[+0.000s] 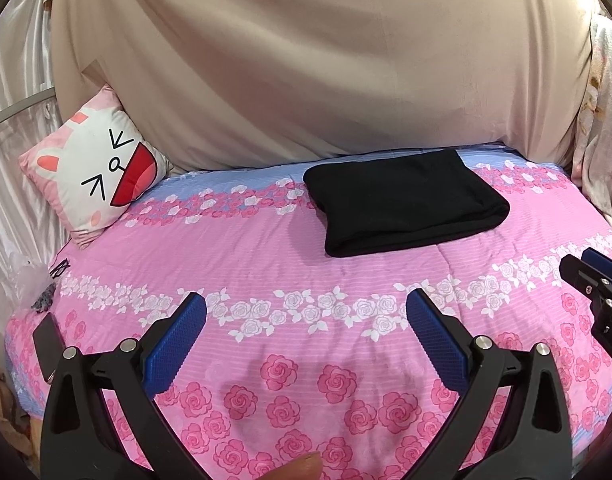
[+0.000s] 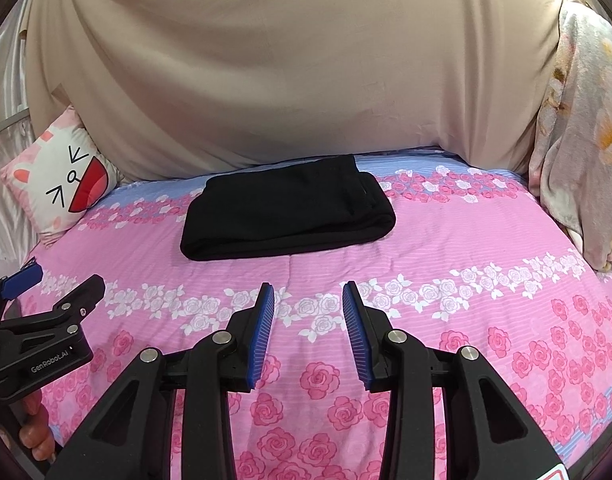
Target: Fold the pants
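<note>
Black pants (image 1: 405, 204) lie folded into a compact rectangle on the far part of the pink rose-print bed (image 1: 306, 272); they also show in the right wrist view (image 2: 286, 216). My left gripper (image 1: 306, 304) is open wide and empty, hovering above the bed well short of the pants. My right gripper (image 2: 307, 296) is open and empty, also short of the pants. The right gripper shows at the right edge of the left wrist view (image 1: 593, 276). The left gripper shows at the left edge of the right wrist view (image 2: 54, 284).
A cat-face pillow (image 1: 94, 172) leans at the bed's far left corner. A beige sheet (image 1: 325, 60) hangs behind the bed. A floral cloth (image 2: 577, 152) hangs at the right. A dark phone (image 1: 48, 344) and small items lie on the bed's left edge.
</note>
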Tool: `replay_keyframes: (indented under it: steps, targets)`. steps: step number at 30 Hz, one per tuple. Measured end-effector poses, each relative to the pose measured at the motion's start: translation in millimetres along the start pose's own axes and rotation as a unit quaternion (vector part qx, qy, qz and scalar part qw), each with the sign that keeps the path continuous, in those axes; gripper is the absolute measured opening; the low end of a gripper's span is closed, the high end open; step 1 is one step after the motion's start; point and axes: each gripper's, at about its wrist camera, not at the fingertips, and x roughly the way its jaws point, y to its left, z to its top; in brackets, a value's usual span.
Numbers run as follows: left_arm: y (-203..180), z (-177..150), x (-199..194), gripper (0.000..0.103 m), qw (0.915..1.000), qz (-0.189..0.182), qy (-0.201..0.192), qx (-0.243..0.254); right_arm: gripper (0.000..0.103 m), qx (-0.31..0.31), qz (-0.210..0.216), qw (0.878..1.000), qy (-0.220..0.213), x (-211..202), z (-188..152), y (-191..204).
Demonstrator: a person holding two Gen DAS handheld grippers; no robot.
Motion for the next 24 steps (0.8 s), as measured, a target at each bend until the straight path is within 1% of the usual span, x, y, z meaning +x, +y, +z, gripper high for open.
replay_keyframes:
  steps: [24]
  targets:
    - [1.2, -0.6, 0.8, 0.098, 1.0, 0.001, -0.002, 0.005, 0.036, 0.002, 0.002, 1.0, 0.004, 1.9, -1.0, -3.2]
